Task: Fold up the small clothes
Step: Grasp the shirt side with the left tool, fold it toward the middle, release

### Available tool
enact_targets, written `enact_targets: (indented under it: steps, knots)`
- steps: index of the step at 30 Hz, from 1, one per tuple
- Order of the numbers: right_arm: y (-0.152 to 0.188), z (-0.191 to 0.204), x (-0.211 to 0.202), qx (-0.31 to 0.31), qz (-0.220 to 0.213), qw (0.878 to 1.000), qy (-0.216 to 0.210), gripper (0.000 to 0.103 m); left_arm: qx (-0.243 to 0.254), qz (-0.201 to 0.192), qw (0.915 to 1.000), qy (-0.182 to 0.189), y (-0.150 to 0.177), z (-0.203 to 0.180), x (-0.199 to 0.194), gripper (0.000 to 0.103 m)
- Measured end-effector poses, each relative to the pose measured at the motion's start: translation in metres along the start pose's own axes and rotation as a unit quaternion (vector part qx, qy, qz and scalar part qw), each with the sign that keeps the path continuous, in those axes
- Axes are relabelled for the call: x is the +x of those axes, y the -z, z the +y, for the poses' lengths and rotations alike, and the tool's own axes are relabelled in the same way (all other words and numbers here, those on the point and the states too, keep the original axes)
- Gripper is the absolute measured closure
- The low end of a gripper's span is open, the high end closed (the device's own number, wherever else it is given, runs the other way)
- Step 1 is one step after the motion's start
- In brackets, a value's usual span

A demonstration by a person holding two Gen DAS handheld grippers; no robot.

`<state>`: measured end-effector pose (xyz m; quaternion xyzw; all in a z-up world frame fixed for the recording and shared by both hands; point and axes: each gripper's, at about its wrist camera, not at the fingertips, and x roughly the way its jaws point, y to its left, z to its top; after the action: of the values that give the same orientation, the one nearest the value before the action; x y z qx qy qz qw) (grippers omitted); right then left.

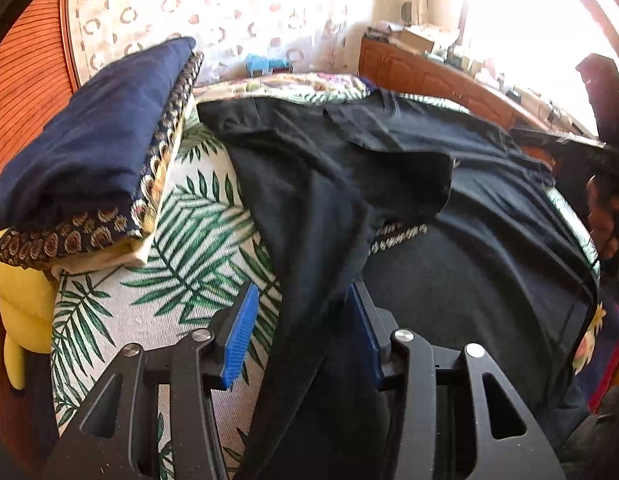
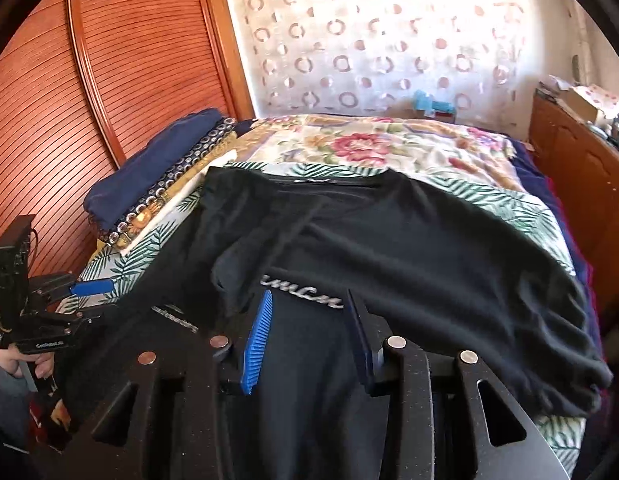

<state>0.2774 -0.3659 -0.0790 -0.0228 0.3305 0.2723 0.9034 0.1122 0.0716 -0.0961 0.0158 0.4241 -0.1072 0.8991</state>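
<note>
The wide bed with the palm-leaf printed sheet (image 2: 121, 268) carries everything here. Spread over most of it lies the large black cotton T-shirt with pale lettering on its chest (image 2: 409, 248), one side already turned inward over the body. At the far left edge of the bed sits a stack of folded clothes, navy blue on top with a patterned piece under it (image 1: 89, 140).

The T-shirt looks light, soft and limp; it will sag and wrinkle, so I think it is best taken at a hem or a side seam, near a corner.

The left gripper (image 1: 305, 332) has a hanging fold of the shirt between its blue pads; whether they press it, I cannot tell. The right gripper (image 2: 309, 340) stands parted above the shirt, holding nothing.
</note>
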Motion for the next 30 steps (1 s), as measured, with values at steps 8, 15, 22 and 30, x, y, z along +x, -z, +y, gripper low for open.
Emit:
enact_targets:
  steps: [8, 15, 22, 30]
  knots:
    - [0.008, 0.067, -0.039, -0.019, -0.019, 0.999, 0.042, 0.064, 0.0, -0.013, 0.9999, -0.009, 0.008, -0.003, -0.014, 0.097]
    - [0.017, 0.078, -0.045, -0.012, -0.025, 0.999, 0.042, 0.064, -0.024, -0.077, 0.9958, -0.044, 0.005, 0.013, -0.082, 0.098]
    - [0.023, 0.078, -0.054, -0.011, -0.024, 0.999, 0.034, 0.064, -0.038, -0.069, 0.9962, -0.037, 0.008, 0.025, -0.086, 0.053]
    - [0.038, 0.054, -0.055, 0.006, -0.008, 0.998, 0.06, 0.064, -0.014, -0.079, 0.9967, -0.011, -0.024, -0.011, -0.059, 0.027]
